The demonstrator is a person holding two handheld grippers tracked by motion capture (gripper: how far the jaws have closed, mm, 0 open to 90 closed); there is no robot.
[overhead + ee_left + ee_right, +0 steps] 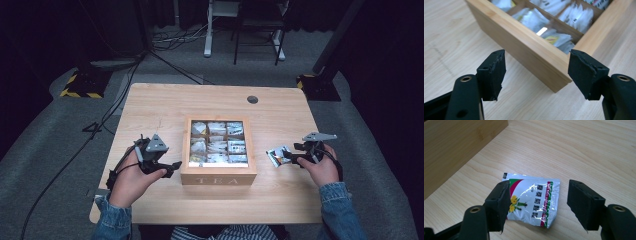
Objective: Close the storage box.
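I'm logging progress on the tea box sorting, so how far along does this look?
Done: most compartments of the tea box already hold sachets. In hand: nothing; the open right gripper is over one sachet lying on the table outside the box. The left gripper is open beside the box. Left: apparently that one sachet.

The room beyond the lit wooden table (280, 107) was dark, light fell from above, glare flashed off the foil sachet (532, 200) and the tea box (531, 53) window, and the near black jaws showed slightly soft in focus.
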